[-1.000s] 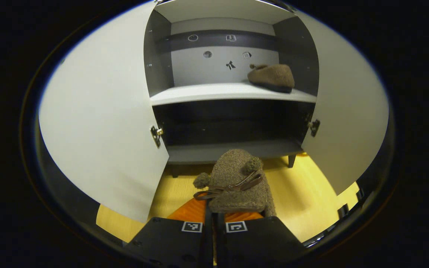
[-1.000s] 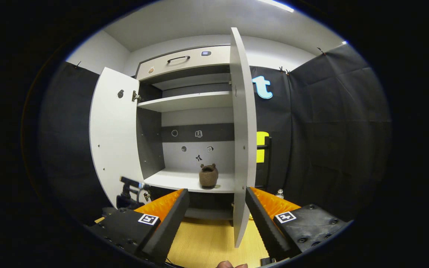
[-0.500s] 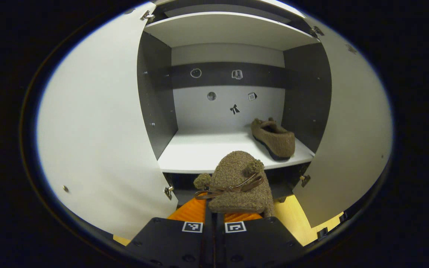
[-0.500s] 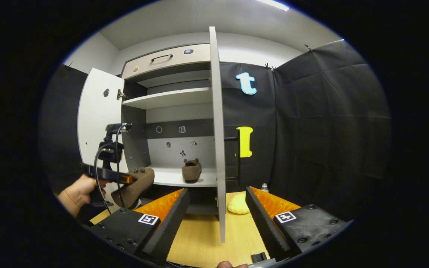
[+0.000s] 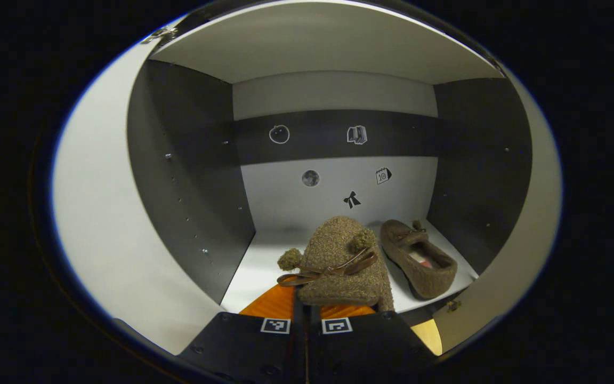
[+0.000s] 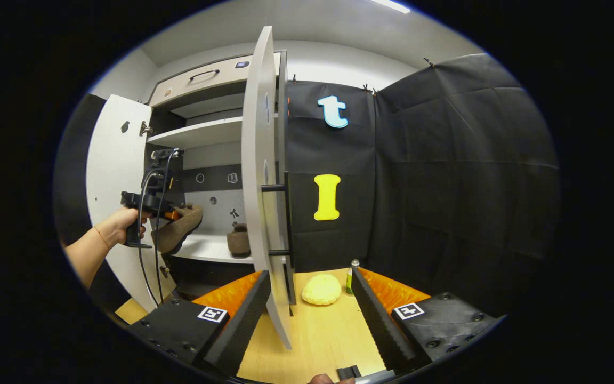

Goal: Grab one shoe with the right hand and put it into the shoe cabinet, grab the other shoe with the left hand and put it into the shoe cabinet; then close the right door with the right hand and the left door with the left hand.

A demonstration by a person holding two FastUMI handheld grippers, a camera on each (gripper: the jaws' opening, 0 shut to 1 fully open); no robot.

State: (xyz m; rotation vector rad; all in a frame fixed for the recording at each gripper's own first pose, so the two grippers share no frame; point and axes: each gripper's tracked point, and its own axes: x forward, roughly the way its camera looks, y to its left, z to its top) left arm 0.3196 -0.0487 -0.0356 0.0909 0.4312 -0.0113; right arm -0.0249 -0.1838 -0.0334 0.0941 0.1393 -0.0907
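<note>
My left gripper [image 5: 307,312] is shut on the heel of a brown fuzzy shoe [image 5: 334,266] with a bow and pompoms, held inside the cabinet opening just above the white middle shelf [image 5: 264,264]. The other brown shoe [image 5: 419,260] lies on that shelf to the right, toe towards the back wall. In the right gripper view a hand holds the left gripper [image 6: 144,205] with its shoe [image 6: 179,230] at the shelf, and the resting shoe [image 6: 239,241] sits behind the right door's edge [image 6: 256,186]. My right gripper [image 6: 312,314] stands open and holds nothing, low in front of that door.
Both white doors stand open: the left door [image 6: 110,170] and the right door, which carries a dark bar handle [image 6: 275,188]. A drawer [image 6: 200,80] tops the cabinet. On the wooden floor [image 6: 317,336] lie a yellow cushion-like thing [image 6: 322,289] and a small bottle [image 6: 350,274].
My left gripper has risen and pushed forward with its shoe, from below the shelf into the cabinet opening. The right gripper has swung right, still open.
</note>
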